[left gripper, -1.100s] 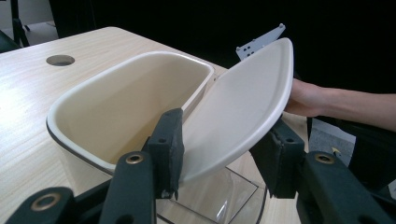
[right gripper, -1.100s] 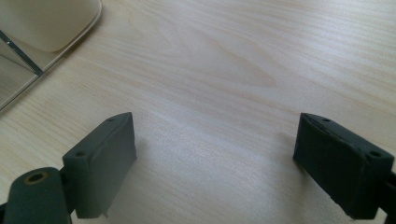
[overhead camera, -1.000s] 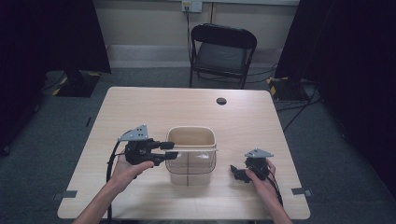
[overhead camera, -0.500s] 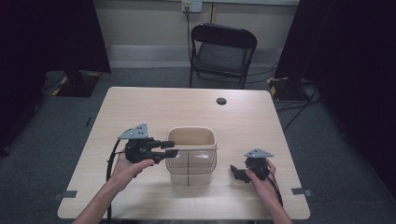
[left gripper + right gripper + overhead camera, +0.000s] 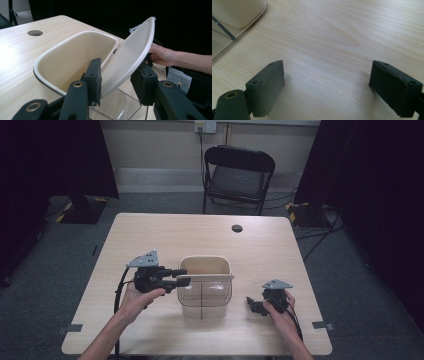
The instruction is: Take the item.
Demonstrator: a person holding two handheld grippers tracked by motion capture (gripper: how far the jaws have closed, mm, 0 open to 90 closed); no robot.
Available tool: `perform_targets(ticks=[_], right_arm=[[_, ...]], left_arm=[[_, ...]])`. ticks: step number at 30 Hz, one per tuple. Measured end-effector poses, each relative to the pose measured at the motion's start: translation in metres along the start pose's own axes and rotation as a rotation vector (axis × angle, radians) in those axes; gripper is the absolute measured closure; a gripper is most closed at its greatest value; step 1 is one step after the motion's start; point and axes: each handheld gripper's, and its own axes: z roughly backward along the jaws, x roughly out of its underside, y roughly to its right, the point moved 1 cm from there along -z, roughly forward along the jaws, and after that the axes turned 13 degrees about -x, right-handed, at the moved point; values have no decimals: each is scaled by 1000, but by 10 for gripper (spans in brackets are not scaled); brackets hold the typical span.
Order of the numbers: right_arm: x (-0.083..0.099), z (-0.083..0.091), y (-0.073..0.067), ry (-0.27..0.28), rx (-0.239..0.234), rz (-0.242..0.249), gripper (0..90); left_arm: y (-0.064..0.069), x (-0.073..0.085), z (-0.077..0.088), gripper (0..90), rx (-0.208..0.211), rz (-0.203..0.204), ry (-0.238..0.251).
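A small bin (image 5: pixel 205 295) with a clear body and a cream rim (image 5: pixel 62 45) stands mid-table. Its cream swing lid (image 5: pixel 130 57) is tilted up on edge. My left gripper (image 5: pixel 181 274) reaches in from the bin's left, and its jaws have just been closing with the lid's near edge between them. In the left gripper view both pads (image 5: pixel 93 80) press on that edge. My right gripper (image 5: pixel 252 306) rests low on the table to the right of the bin. Its jaws (image 5: pixel 327 82) stand wide apart over bare wood, with nothing between them.
The light wood table (image 5: pixel 150 235) has a round cable hole (image 5: pixel 237 228) near its far edge. A black folding chair (image 5: pixel 239 175) stands behind it. The bin's corner (image 5: pixel 234 15) shows at the upper left of the right gripper view.
The left gripper's jaws have drawn slightly closer together around the lid's edge. Both hands and the bin stay where they were.
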Motion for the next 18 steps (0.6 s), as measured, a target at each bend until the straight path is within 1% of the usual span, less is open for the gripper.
perform_targets(ticks=[8, 18], right_arm=[[0, 0, 0, 0, 0, -1, 121], [0, 0, 0, 0, 0, 0, 121]], left_arm=[[0, 0, 0, 607, -3, -2, 0], [1, 0, -1, 605, 0, 6, 3]])
